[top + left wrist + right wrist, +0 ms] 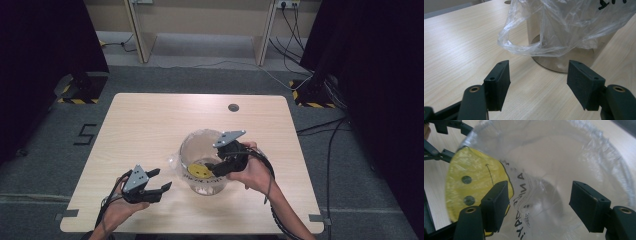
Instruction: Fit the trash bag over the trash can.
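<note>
Right claw is wide, nothing between the pads, hanging over the mouth of the clear container and looking down into the plastic bag lining it. Yellow smiley print sits just beside my left pad. Left claw is wide too and holds nothing, parked near the table's front edge, facing the loose bag fold hanging outside the container wall. Container stands mid-table, toward the front. My read: we're seating the bag liner in the container. Next move needs the right claw to press film inside while the left pinches the outer fold, gently since the film tears.
</note>
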`<action>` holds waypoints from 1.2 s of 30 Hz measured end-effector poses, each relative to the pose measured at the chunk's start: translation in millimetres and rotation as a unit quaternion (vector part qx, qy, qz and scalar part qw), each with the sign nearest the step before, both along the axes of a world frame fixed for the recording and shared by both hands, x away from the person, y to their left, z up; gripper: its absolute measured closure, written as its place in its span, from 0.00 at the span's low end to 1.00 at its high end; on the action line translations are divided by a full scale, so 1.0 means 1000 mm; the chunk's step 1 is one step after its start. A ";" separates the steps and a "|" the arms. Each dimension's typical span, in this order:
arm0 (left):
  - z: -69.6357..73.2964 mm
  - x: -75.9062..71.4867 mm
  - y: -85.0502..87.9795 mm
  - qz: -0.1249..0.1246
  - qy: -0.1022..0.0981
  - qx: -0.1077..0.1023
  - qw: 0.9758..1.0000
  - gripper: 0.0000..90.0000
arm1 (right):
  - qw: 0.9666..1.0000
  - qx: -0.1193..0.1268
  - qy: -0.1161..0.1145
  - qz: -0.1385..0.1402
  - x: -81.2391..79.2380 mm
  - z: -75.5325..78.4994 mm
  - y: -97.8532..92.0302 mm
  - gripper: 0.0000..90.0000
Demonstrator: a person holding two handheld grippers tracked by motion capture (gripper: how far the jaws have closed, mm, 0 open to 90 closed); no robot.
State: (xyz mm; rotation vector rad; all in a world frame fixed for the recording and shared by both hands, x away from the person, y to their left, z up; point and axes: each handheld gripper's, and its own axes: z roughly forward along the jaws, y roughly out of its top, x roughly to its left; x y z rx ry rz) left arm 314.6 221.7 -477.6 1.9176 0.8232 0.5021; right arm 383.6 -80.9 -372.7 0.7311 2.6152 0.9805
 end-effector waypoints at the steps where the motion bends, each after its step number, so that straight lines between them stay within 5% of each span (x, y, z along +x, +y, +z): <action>1: 0.000 0.000 -0.001 -0.001 0.000 0.000 1.000 0.38 | 1.000 -0.003 0.005 0.000 0.002 -0.002 0.001 0.35; 5: -0.001 0.000 -0.001 0.000 -0.001 0.001 1.000 0.38 | 1.000 -0.018 0.022 0.012 0.006 -0.009 0.007 0.35; 13: -0.002 0.000 -0.001 -0.001 0.004 0.003 1.000 0.38 | 0.997 -0.011 0.004 0.075 0.009 -0.003 0.022 0.34; 17: -0.003 0.000 -0.002 -0.002 0.003 0.004 1.000 0.38 | 0.998 -0.014 0.001 0.068 0.011 0.001 0.031 0.34; 23: -0.004 0.000 0.000 -0.001 0.005 0.004 1.000 0.38 | 0.997 -0.035 0.027 0.067 0.016 -0.012 0.043 0.34; 26: -0.005 0.000 -0.001 -0.003 0.006 0.006 1.000 0.38 | 0.995 -0.029 0.063 0.069 0.021 -0.020 0.044 0.33; 30: -0.005 0.000 -0.002 -0.002 0.007 0.007 1.000 0.38 | 0.993 -0.033 0.083 0.072 0.025 -0.021 0.045 0.32; 33: -0.005 0.000 -0.002 -0.003 0.007 0.007 1.000 0.38 | 0.993 -0.038 0.092 0.066 0.026 -0.021 0.046 0.31; 36: -0.005 0.000 -0.001 -0.003 0.006 0.005 1.000 0.38 | 0.994 -0.040 0.075 0.069 0.028 -0.016 0.046 0.32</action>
